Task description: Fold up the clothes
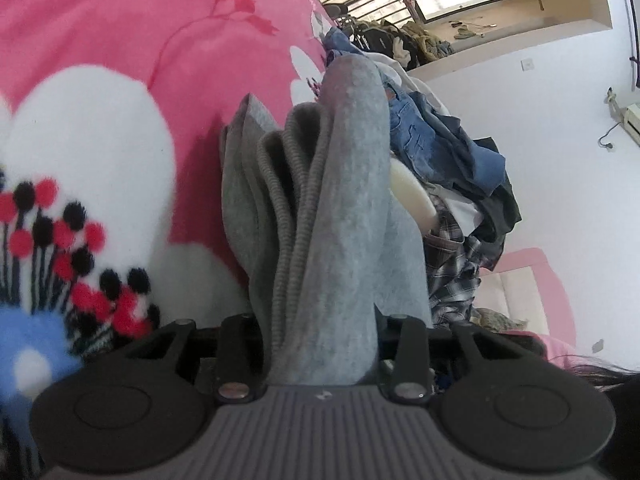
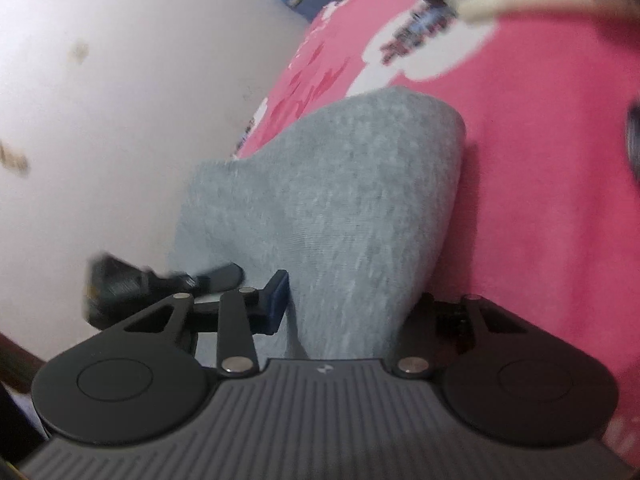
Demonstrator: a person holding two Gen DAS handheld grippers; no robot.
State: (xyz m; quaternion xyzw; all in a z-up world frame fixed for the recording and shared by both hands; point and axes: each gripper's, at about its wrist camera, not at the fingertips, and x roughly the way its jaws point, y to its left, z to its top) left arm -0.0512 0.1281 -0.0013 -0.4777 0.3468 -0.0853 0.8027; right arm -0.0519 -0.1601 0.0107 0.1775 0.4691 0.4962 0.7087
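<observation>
On the left, the left tongs are clamped on a bunched gray garment, its ribbed hem and several layers gathered between the jaws, with the rest running forward over the pink blanket of the bed. Such a thick, uneven bite could shed an inner layer if the cloth is tugged, and the fold would then come out crooked. Just right of the garment lies a pile of clothes, denim and plaid; a swing that way could snag the pile or drag a piece along. Further right, the right tongs hold another part of the garment, the cloth filling the gap between the jaws, though the right finger is hidden, so how firm that grip is cannot be told. The wall is near on this side, where the garment seems to overhang the bed's edge; if either grip slips, the cloth may slide off the bed. The right view is blurred, so a fast pull risks uneven tension between both tongs.
</observation>
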